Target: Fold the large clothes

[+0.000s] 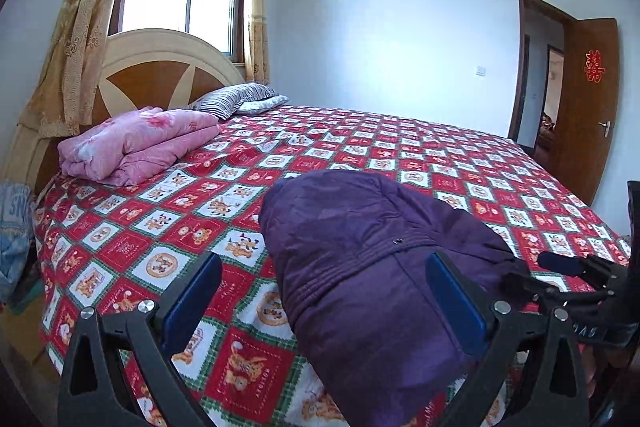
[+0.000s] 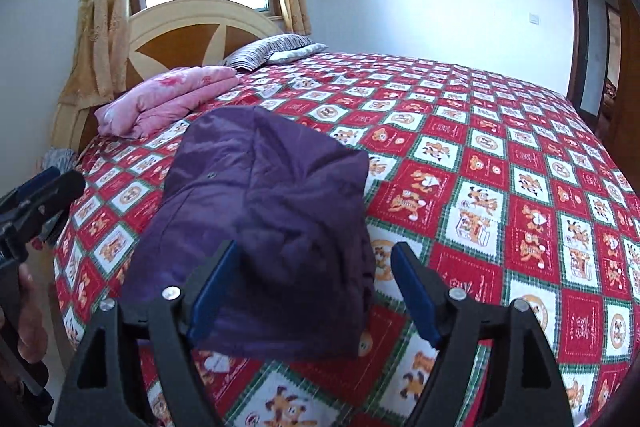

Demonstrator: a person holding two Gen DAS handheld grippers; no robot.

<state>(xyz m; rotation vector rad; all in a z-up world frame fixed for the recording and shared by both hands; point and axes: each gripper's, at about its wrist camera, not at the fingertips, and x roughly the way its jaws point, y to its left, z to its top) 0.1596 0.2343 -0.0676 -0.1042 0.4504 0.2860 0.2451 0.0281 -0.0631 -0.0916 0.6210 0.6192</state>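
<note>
Room: I see a bedroom, with a bed (image 1: 460, 163) under a red checked cartoon sheet, a pink quilt (image 1: 136, 145) by the headboard.
Coat: the purple coat (image 2: 264, 219) lies folded into a compact bundle near the bed's front edge.
Progress: I judge the folding nearly or fully done; perhaps only tidying left.
Left gripper (image 1: 324, 299): fingers spread wide, holding nothing.
Right gripper (image 2: 312, 291): fingers apart above the bundle, gripping nothing.

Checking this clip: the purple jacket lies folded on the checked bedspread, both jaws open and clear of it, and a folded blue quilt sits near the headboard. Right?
Not quite: the quilt near the headboard is pink, not blue, as the left wrist view shows. The rest stands: the purple jacket lies folded on the checked bedspread, and the left gripper and right gripper are open, clear of it.
</note>
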